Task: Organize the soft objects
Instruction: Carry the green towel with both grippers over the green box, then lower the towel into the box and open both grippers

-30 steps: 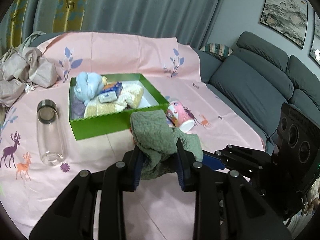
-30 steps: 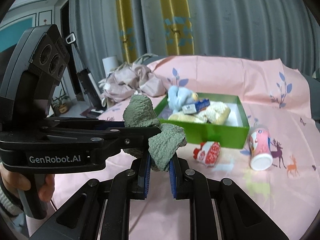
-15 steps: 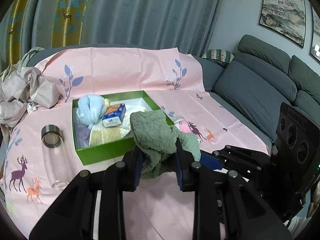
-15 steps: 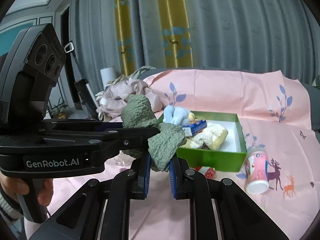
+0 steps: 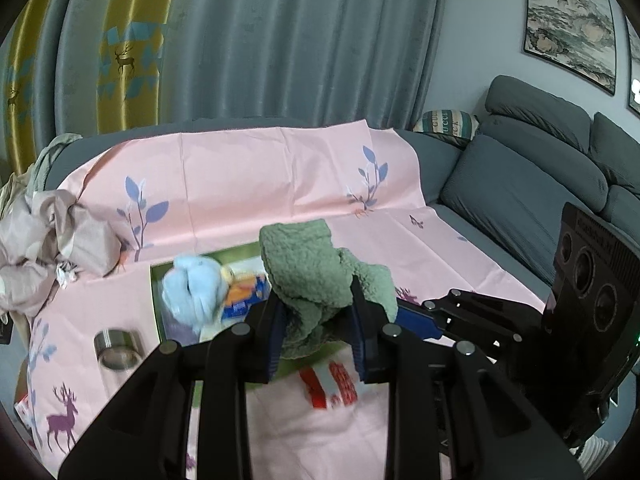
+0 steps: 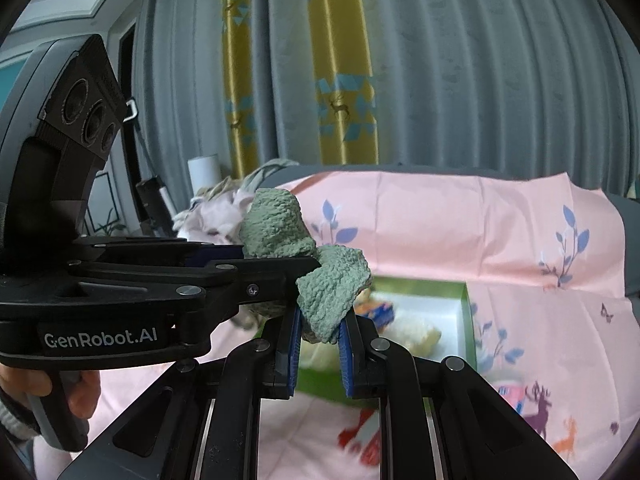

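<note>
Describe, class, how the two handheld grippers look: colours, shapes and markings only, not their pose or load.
Both are black plastic frames with round silver screws. Each gripper has two straight fingers lined with blue pads. The left gripper carries white "GenRobot.AI" lettering on its side, a pistol-style handle and an angled black head with three round lenses. The right gripper has the same three-lens head. A ribbed grey cuff shows at the handle.

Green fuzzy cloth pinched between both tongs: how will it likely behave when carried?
The green fuzzy cloth looks floppy: it bunches and folds over the left tongs and right tongs. It is probably light, since small pinches hold it aloft. Its nubby pile likely resists slipping.
</note>
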